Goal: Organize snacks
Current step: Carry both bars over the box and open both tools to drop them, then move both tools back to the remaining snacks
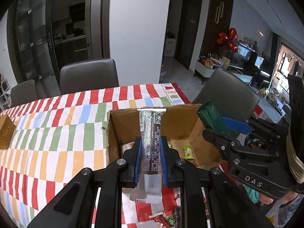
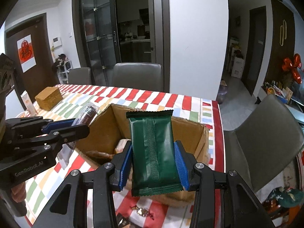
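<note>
We hold two snacks over the near edge of the box, which stands open on the tabletop. Our left claw is clamped on a dark bar; our right claw pinches a green pack. Both long axes run forward along the fingers, toward the box's far wall. The box hollow lies just ahead of and below both claws, so we judge either could drop in first; the right looks slightly farther in.

"DAS" on the right gripper, "GenRobot.AI" on the left gripper, "GB 14884" on the silver-brown wrapper
</note>
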`<control>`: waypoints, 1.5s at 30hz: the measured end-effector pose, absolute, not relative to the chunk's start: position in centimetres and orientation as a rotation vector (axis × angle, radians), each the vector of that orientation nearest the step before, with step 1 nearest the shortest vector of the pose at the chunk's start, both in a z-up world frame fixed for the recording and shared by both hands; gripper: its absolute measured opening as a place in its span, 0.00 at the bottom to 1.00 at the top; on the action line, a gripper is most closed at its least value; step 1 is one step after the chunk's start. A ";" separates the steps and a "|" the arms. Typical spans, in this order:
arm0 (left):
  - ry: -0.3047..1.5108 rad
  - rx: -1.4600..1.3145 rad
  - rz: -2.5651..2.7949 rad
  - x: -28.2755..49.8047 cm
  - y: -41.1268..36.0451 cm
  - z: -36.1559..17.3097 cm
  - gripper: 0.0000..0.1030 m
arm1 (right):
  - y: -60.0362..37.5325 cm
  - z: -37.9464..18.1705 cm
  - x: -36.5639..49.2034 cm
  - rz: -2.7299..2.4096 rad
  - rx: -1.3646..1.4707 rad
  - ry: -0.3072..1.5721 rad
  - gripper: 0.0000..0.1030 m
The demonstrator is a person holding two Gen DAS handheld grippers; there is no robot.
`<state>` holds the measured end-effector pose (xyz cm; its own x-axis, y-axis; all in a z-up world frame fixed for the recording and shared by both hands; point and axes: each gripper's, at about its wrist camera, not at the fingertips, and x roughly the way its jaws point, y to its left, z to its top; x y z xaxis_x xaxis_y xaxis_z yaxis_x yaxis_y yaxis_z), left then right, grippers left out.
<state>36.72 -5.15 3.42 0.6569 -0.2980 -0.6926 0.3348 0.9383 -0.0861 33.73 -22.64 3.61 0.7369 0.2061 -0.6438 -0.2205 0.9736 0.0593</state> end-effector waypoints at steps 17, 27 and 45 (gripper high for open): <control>0.777 0.116 -0.286 37.6 -5.8 2.4 0.44 | -23.0 2.3 35.3 0.205 -0.014 0.756 0.60; 0.695 0.161 -0.233 30.4 -5.6 3.1 0.48 | -22.7 2.9 29.9 0.276 -0.056 0.701 0.60; 0.741 0.108 -0.210 21.1 -4.8 0.8 0.55 | -21.8 1.2 21.6 0.396 -0.133 0.713 0.65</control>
<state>21.08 -4.83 0.78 0.7183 -0.1516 -0.6790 0.2276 0.9735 0.0234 21.62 -21.84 1.19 0.6857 0.3075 -0.6598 -0.3970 0.9177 0.0150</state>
